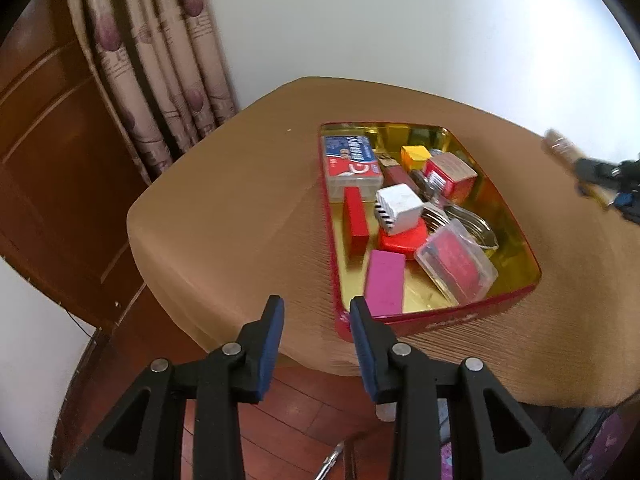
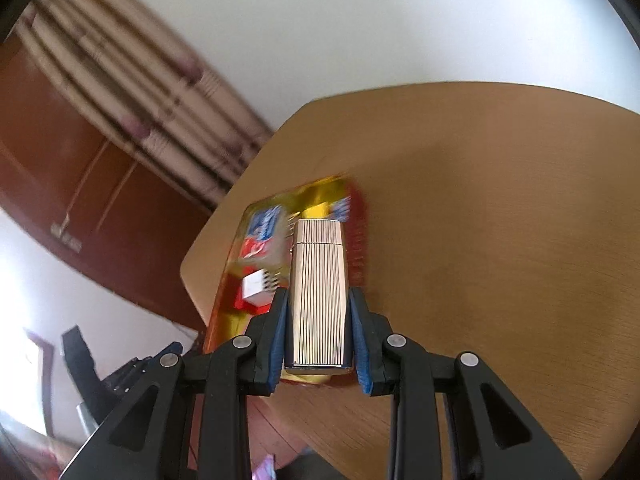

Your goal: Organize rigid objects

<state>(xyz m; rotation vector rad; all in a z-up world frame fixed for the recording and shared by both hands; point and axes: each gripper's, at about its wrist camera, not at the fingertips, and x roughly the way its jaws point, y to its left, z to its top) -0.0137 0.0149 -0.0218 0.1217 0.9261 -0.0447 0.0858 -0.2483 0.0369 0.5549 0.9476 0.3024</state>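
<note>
Brown worktop (image 1: 224,208) against a pale wall, patterned curtain (image 1: 160,80) at the corner. Right gripper (image 2: 318,300): fingers (image 2: 280,320) clenched on a ribbed metal lighter (image 2: 318,288), taken low on its long sides, cap end pointing away, held above the red tin (image 1: 400,326). Lighter looks stiff, dense for its size and slick; ribbing should help purchase, and a flat-side hold below the cap seam seems soundest. Left gripper (image 1: 316,320): fingers part-open, nothing between them, just short of the tin's near corner. Tin holds a pink block (image 1: 384,284), a white cube (image 1: 398,208) and other small boxes.
</note>
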